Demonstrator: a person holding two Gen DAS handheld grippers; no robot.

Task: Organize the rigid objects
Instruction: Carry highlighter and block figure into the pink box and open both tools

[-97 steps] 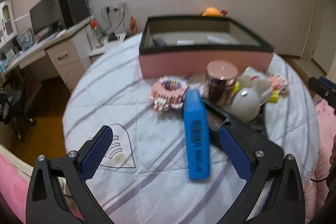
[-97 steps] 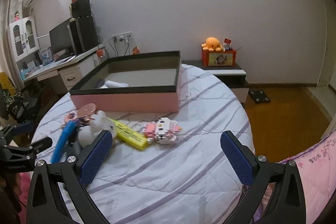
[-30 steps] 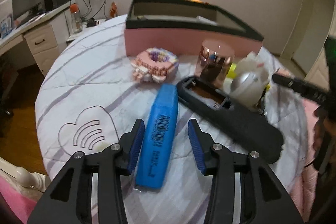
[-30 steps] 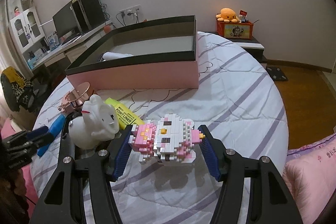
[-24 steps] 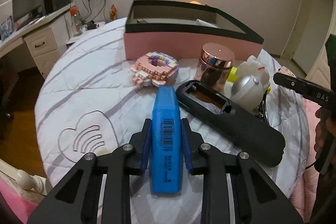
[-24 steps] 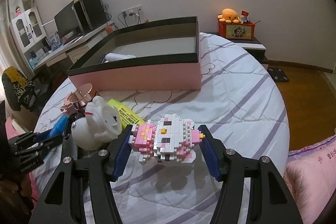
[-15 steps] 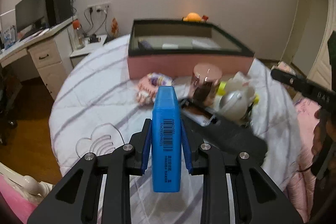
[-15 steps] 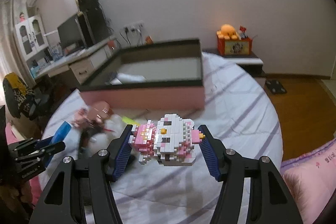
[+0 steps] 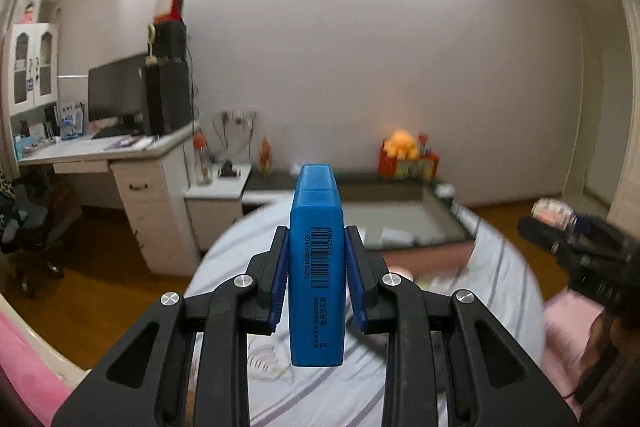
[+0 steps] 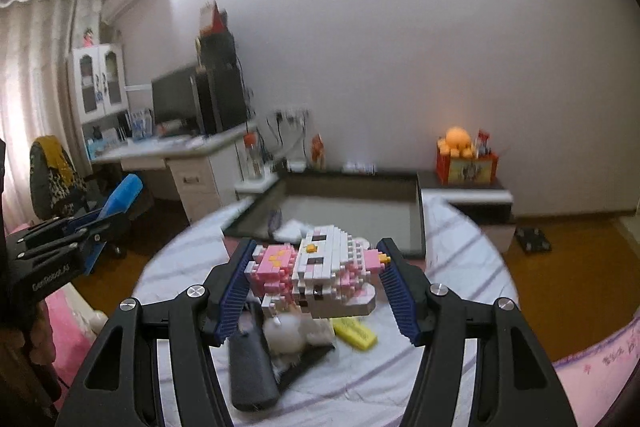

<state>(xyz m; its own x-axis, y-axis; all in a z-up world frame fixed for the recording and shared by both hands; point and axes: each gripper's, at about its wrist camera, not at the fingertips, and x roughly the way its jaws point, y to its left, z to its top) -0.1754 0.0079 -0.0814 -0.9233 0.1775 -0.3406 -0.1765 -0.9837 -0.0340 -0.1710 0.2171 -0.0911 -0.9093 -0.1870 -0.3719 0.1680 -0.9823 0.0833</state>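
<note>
My left gripper [image 9: 317, 279] is shut on a blue highlighter box [image 9: 317, 267] and holds it high above the bed; it also shows at the left of the right wrist view [image 10: 120, 197]. My right gripper [image 10: 316, 281] is shut on a pink and white brick cat figure [image 10: 320, 275], lifted above the bed; it shows blurred in the left wrist view [image 9: 554, 213]. The open pink box with a black rim [image 10: 416, 215] lies ahead on the bed, also in the left wrist view [image 9: 444, 213].
On the striped bed cover [image 10: 452, 307] below lie a black case [image 10: 250, 367], a white plush toy [image 10: 288, 337] and a yellow highlighter [image 10: 356, 333]. A desk with monitor [image 9: 116, 147] stands left. A nightstand with an orange toy [image 10: 464, 163] stands behind.
Both grippers closed on their objects and lifted them off the bed: the left with the blue box, the right with the brick cat. Both views now tilt up toward the pink box.
</note>
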